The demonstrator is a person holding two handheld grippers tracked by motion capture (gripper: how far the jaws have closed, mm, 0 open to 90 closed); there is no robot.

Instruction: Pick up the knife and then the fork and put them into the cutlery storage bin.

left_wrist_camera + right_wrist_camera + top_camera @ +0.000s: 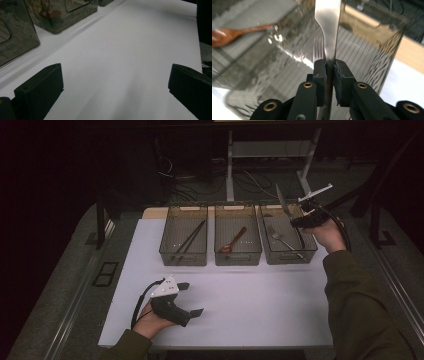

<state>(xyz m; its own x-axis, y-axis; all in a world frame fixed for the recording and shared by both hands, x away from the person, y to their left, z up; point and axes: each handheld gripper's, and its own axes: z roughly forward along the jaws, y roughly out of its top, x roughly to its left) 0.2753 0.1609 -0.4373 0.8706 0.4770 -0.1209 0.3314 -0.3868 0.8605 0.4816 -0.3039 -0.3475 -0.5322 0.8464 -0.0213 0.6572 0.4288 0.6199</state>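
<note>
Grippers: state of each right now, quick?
Left gripper: open, nothing between its jaws, over the white table.
Right gripper: closed on a metal utensil handle, above the right bin.

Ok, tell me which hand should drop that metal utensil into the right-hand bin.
Right. The right gripper is clamped on the metal utensil above the right-hand bin; the left gripper sits open, far off over the white mat.

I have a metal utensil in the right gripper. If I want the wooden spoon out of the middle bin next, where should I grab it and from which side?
Grip the wooden spoon on its thin handle, near the upper end, away from the bowl. It lies flat on the floor of the middle bin, running diagonally, bowl toward the near wall. Probably best to come straight down from above, jaws set across the handle; the bin walls block any sideways approach.
</note>
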